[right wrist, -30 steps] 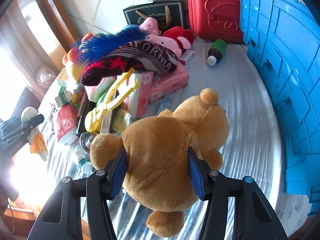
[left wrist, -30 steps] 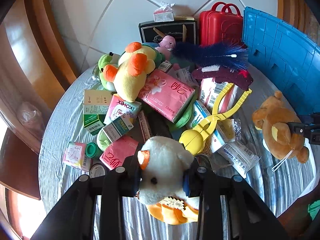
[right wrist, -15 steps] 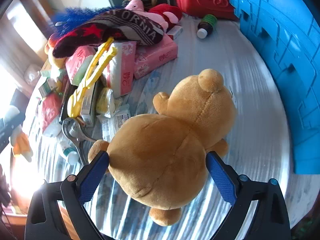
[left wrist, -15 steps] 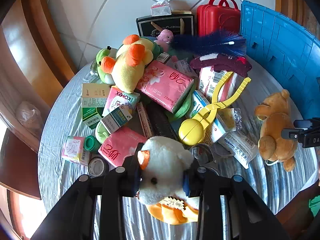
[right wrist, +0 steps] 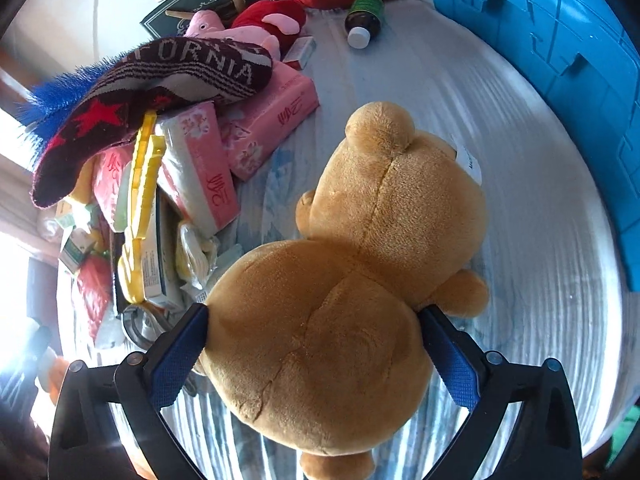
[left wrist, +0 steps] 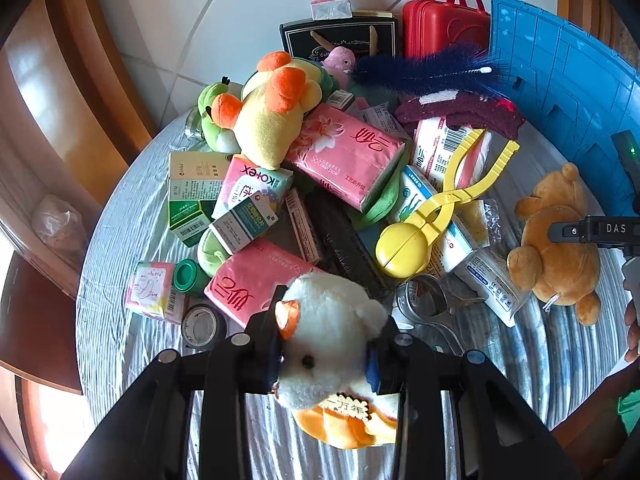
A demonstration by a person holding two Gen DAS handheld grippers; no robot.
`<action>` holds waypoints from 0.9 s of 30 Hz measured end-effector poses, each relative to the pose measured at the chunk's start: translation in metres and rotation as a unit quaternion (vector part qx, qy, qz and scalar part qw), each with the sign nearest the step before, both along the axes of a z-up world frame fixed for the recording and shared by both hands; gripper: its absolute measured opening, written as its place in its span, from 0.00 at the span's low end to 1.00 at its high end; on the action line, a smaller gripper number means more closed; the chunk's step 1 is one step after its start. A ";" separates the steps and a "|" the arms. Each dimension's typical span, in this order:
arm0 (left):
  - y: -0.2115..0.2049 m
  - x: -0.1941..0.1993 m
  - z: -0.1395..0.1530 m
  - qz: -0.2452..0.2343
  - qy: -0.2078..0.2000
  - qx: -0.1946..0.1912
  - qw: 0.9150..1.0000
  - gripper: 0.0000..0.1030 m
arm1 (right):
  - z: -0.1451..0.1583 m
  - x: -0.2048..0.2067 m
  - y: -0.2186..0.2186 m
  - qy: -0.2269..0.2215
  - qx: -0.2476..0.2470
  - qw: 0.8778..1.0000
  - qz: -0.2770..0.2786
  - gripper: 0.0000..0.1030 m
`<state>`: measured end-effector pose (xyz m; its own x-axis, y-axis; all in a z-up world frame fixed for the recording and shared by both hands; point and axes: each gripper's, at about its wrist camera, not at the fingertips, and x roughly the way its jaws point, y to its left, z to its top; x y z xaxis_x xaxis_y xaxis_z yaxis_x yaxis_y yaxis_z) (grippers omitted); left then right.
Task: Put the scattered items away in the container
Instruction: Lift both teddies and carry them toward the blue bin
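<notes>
Presently, the left tongs (left wrist: 326,354) are clamped on a white plush toy with orange ear and orange base (left wrist: 330,334), held above the near edge of the grey-striped round tabletop (left wrist: 120,336). The right tongs (right wrist: 316,350), jaws just spread wide, straddle a brown plush teddy bear (right wrist: 360,260) lying on the tabletop near its right edge, pads beside its body without squeezing it, close to the blue plastic crate (right wrist: 560,60).

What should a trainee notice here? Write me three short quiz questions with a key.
1. True or false: the left gripper is shut on the white plush toy.
2. What lies between the right gripper's fingers? A duck, B brown bear, C bottle.
3. Fill in: the crate is ___ in colour.
Key: 1 true. 2 B; the jaws have just been opening around it. 3 blue.
</notes>
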<state>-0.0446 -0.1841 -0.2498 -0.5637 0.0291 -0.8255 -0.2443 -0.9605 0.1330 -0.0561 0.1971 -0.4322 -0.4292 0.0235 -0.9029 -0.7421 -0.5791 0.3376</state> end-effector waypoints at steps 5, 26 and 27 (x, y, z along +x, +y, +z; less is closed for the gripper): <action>-0.004 -0.005 -0.004 0.001 -0.004 0.000 1.000 0.31 | 0.001 0.005 -0.012 -0.022 0.001 1.000 -0.008 1.00; 0.006 -0.017 0.011 -0.004 0.013 -0.001 1.000 0.30 | 0.022 -0.001 -0.026 0.035 0.034 0.995 0.082 0.78; 0.008 -0.017 0.014 -0.005 0.016 -0.001 1.000 0.31 | 0.027 0.001 -0.026 0.038 0.037 0.995 0.082 0.78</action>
<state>-0.0621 -0.1765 -0.2360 -0.5887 0.0325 -0.8077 -0.2494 -0.9577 0.1432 -0.0549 0.1715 -0.4051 -0.5000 0.0130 -0.8659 -0.6096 -0.7155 0.3413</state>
